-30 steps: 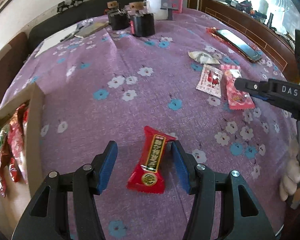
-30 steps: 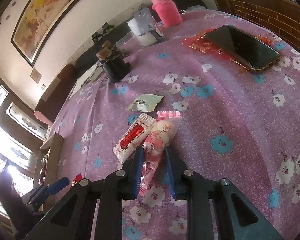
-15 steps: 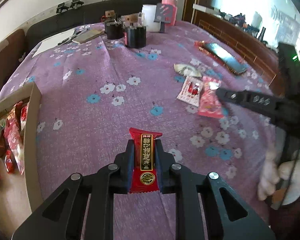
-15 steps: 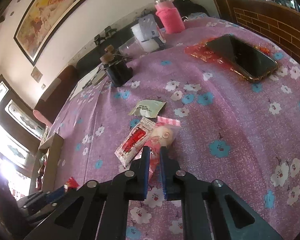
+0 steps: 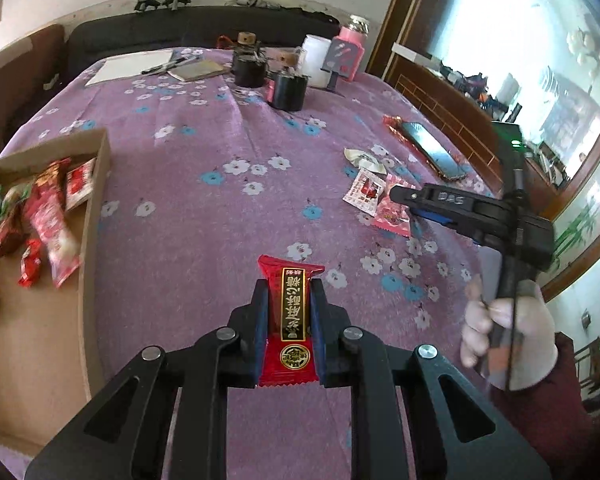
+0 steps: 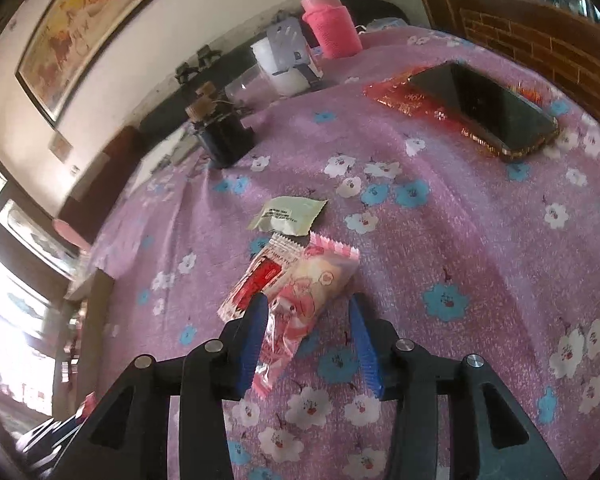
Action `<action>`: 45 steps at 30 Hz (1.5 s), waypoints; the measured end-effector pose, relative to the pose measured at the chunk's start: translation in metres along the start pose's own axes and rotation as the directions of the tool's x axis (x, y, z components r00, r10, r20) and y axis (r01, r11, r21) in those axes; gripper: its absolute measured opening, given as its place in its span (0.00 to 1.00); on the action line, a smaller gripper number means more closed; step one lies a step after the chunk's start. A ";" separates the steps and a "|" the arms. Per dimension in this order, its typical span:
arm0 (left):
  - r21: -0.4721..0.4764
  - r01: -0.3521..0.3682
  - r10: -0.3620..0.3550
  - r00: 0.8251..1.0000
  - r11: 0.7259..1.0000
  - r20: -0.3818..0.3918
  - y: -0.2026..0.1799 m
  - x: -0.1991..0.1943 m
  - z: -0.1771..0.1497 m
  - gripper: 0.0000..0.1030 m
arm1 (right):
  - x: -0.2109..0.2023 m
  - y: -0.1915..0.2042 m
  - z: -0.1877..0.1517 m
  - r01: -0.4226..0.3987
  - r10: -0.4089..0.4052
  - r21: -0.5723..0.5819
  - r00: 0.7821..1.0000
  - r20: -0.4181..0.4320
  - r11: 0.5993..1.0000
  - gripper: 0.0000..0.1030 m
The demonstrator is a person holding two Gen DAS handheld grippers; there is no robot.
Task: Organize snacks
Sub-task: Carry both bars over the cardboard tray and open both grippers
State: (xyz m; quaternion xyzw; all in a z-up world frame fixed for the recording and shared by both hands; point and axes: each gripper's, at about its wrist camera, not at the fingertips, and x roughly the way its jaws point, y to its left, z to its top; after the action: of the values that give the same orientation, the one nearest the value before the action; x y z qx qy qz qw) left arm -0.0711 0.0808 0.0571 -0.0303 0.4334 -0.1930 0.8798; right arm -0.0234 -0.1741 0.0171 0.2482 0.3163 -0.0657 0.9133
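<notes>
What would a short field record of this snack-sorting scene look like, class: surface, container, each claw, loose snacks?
surface: purple flowered tablecloth
container: open cardboard box at the left, red snack packets inside
left claw: shut on a red snack bar with a black and gold label
right claw: jaws just opened; pink cartoon-print snack packet lies between them, not gripped
loose snacks: red and white sachet beside the pink packet; pale green packet beyond
other: black phone on red wrapper
</notes>
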 end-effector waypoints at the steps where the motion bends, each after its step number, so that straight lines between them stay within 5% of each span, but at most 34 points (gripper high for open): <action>1: -0.007 0.000 0.000 1.000 1.000 0.007 0.002 -0.004 -0.002 0.15 | 0.003 0.007 0.001 0.037 -0.037 -0.024 0.999 0.001 0.999 0.42; 4: -0.028 -0.001 0.002 0.999 1.000 0.032 0.013 -0.019 -0.007 0.16 | 0.007 0.017 -0.001 0.088 -0.088 -0.063 0.996 0.008 0.994 0.26; 13: -0.167 -0.048 0.065 0.993 0.985 0.099 0.078 -0.060 -0.020 0.16 | -0.037 0.008 -0.016 0.025 -0.025 -0.016 0.999 0.043 1.000 0.22; 20: -0.323 -0.097 0.140 0.984 0.941 0.111 0.139 -0.074 -0.031 0.16 | -0.072 0.055 -0.024 -0.092 0.098 -0.121 0.994 0.052 0.988 0.22; 32: -0.448 -0.166 0.211 0.976 0.878 0.051 0.211 -0.075 -0.039 0.16 | -0.033 0.229 -0.077 -0.340 0.275 -0.427 0.939 -0.207 0.838 0.21; 38: -0.448 -0.176 0.194 0.981 0.877 -0.004 0.224 -0.058 -0.036 0.16 | -0.009 0.292 -0.110 -0.405 0.277 -0.510 0.910 -0.310 0.759 0.21; 45: -0.446 -0.225 0.229 0.972 0.866 -0.048 0.233 -0.046 -0.026 0.16 | 0.027 0.325 -0.135 -0.411 0.219 -0.553 0.898 -0.380 0.725 0.21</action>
State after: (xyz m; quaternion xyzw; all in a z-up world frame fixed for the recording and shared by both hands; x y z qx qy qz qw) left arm -0.0437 0.3159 0.0240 -0.1818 0.4636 0.0169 0.8670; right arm 0.0147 0.1759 0.0432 -0.0087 0.4021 0.2368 0.8844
